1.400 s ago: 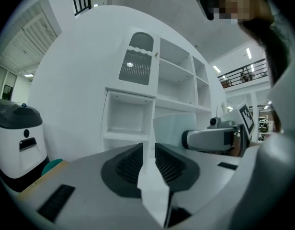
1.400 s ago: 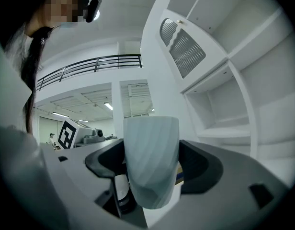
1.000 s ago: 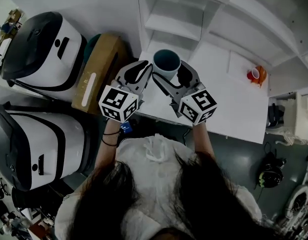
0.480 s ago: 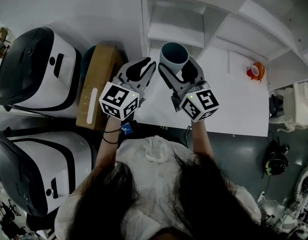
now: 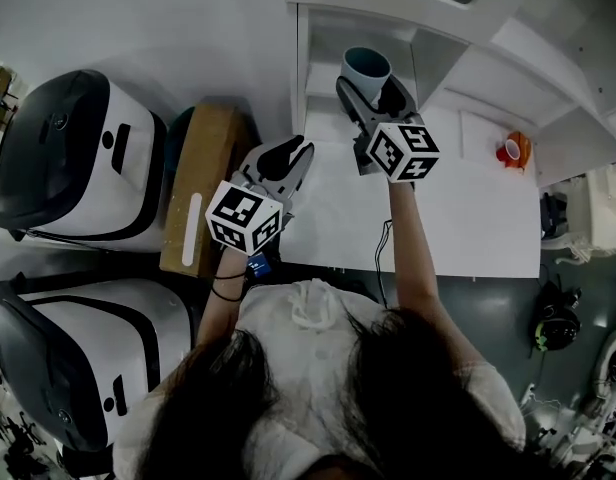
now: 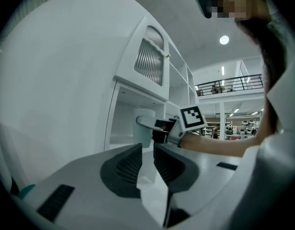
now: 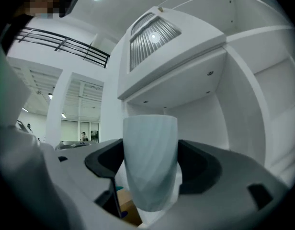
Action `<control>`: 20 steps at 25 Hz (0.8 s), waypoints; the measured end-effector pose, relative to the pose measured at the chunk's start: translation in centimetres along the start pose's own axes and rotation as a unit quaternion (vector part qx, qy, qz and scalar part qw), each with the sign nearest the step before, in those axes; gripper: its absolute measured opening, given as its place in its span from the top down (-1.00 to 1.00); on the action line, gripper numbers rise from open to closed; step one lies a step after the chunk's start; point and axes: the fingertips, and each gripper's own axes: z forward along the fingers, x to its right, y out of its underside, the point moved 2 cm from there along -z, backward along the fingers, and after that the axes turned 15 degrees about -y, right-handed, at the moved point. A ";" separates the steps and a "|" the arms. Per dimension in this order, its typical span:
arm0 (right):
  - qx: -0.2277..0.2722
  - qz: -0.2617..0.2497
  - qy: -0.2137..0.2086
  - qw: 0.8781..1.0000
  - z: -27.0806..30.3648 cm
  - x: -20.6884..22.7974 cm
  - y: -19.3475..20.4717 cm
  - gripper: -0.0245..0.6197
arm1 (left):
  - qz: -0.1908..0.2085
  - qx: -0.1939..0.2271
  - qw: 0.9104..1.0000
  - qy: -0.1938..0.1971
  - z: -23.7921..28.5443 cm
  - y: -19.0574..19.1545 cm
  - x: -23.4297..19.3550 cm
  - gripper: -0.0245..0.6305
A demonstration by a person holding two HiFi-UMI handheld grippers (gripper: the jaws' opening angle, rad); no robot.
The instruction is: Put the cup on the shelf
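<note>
Right gripper (image 5: 372,94) is clamped on the cup (image 5: 366,64), jaws pressing both sides of the ribbed wall, cup upright, mouth up. Cup sits at the mouth of the shelf (image 5: 302,63), in front of its lower bay, apparently off the board. Left gripper (image 6: 147,162) hangs back from the shelf, jaws barely apart, nothing between them. Step looks like transport-to-place, nearly done. Next move likely needs pushing further into the bay, lowering until the base rests flat, then opening the jaws
</note>
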 end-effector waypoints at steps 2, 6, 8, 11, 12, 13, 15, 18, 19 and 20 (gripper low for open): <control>-0.005 -0.002 0.016 1.000 1.3 1.9 0.3 -0.13 | -0.001 0.000 1.000 0.005 0.1 0.1 0.0 0.72; -0.014 -0.005 0.038 0.999 3.6 5.0 0.6 -0.13 | -0.004 -0.005 1.000 0.011 0.1 0.6 -0.4 0.72; -0.024 -0.011 0.046 0.999 4.7 6.4 0.7 -0.13 | -0.007 -0.007 1.000 0.012 0.2 0.7 -0.6 0.72; -0.048 -0.019 0.057 0.997 6.0 8.2 1.2 -0.13 | -0.012 -0.009 1.000 0.012 0.5 1.0 -1.0 0.72; -0.057 -0.021 0.060 0.996 6.4 8.7 1.4 -0.13 | -0.014 -0.009 1.000 0.012 0.6 1.0 -1.1 0.72; -0.065 -0.023 0.061 0.996 6.7 9.2 1.7 -0.13 | -0.015 -0.009 1.000 0.012 0.6 1.1 -1.2 0.72; -0.079 -0.026 0.064 0.995 7.1 9.9 2.2 -0.13 | -0.017 -0.010 1.000 0.010 0.8 1.1 -1.4 0.72; -0.081 -0.021 0.065 0.994 7.3 10.6 2.4 -0.13 | -0.018 -0.011 1.000 0.007 1.0 1.2 -1.6 0.72; -0.079 -0.017 0.065 0.995 7.3 10.7 2.4 -0.13 | -0.019 -0.011 1.000 0.006 1.0 1.2 -1.7 0.72; -0.078 -0.016 0.064 0.995 7.3 10.8 2.4 -0.13 | -0.020 -0.012 1.000 0.005 1.1 1.2 -1.7 0.72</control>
